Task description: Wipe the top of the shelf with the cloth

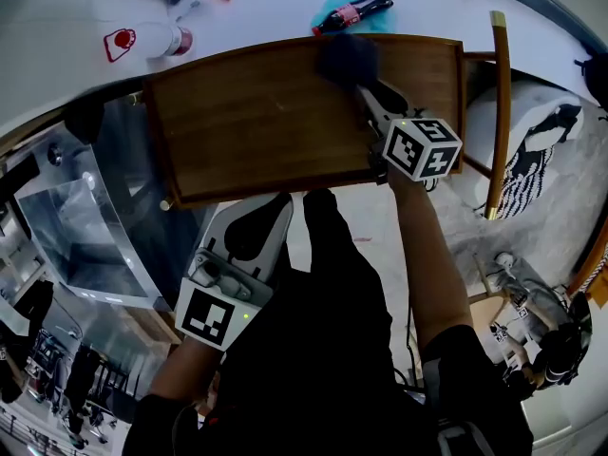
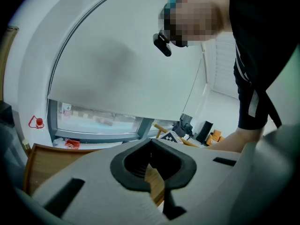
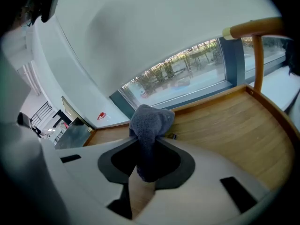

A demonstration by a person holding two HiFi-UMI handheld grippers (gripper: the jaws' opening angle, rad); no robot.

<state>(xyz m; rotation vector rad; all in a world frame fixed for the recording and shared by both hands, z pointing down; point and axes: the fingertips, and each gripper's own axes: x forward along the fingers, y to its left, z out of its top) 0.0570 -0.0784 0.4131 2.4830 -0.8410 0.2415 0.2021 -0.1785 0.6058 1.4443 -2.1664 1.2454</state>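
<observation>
1. The shelf has a bare wooden top. No wiped track shows, so I judge that most of the wiping is left.
2. The left tool hangs in front of the shelf, narrow and empty.
3. The right tool grips the cloth at the top's far edge.

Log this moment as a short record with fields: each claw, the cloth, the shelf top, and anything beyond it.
right claw: shut on the cloth
cloth: dark grey-blue, bunched, near the shelf top's far edge
shelf top: brown wood with a raised rim
left claw: shut, empty, held off the shelf's near edge
beyond the shelf: a cola bottle lying on a white ledge
</observation>
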